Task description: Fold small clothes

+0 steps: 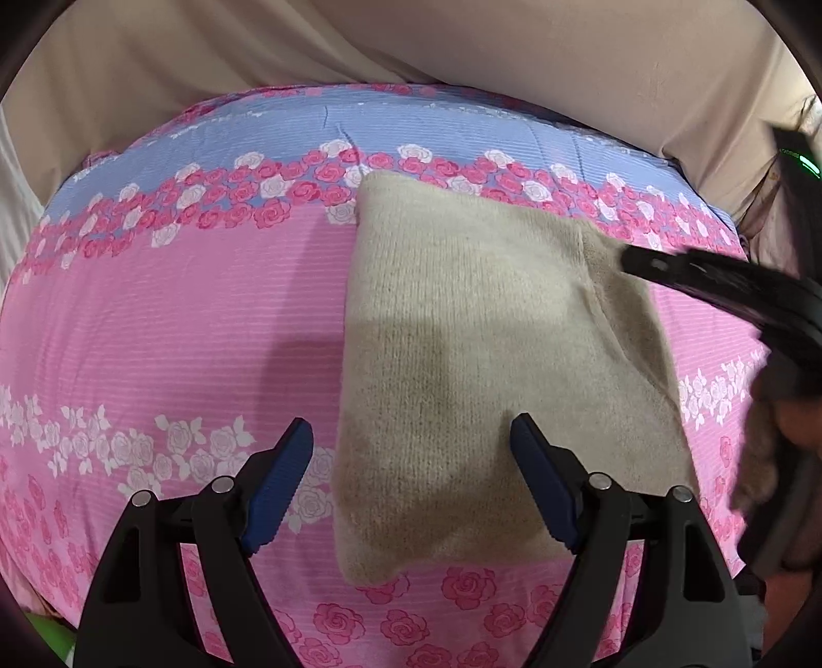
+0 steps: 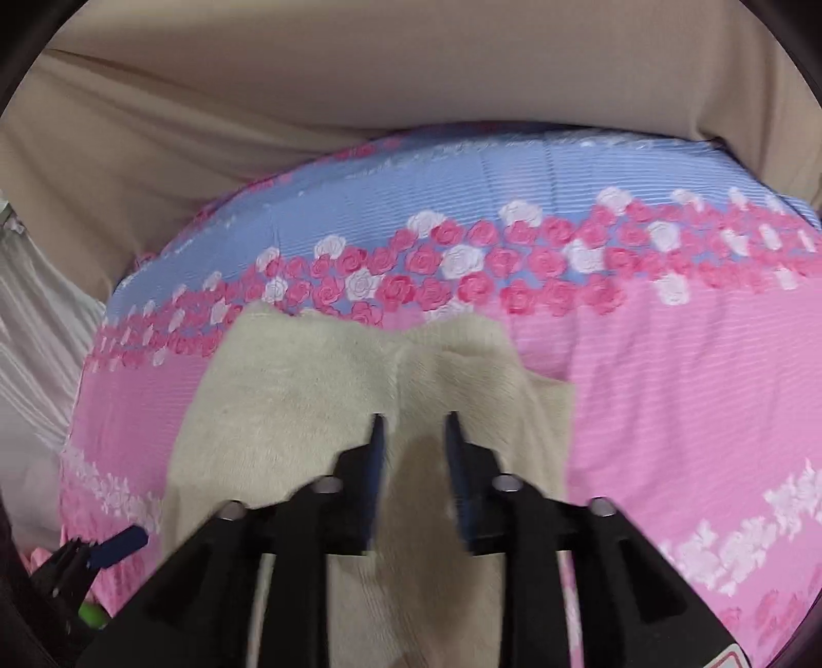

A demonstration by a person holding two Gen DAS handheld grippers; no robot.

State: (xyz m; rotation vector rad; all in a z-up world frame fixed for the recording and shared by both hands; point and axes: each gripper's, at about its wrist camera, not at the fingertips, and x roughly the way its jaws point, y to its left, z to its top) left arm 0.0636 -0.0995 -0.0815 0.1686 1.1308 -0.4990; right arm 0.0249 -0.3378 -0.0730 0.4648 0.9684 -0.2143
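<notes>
The beige knit garment (image 1: 462, 370) lies partly folded on the pink floral sheet (image 1: 180, 318), its folded-over flap toward the sheet's blue band. The left claw (image 1: 411, 483) hovers spread wide over the garment's near edge, gripping nothing. The right claw (image 2: 413, 462), partly spread, has knit between its tips; whether it pinches, I cannot tell. Best to press the crease flat and square the edges before folding again.

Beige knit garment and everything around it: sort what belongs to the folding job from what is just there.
Belongs to the job:
beige knit garment
left gripper, open
right gripper, partly open over the garment

Just there:
pink and blue rose-print sheet
beige cloth backdrop
</notes>
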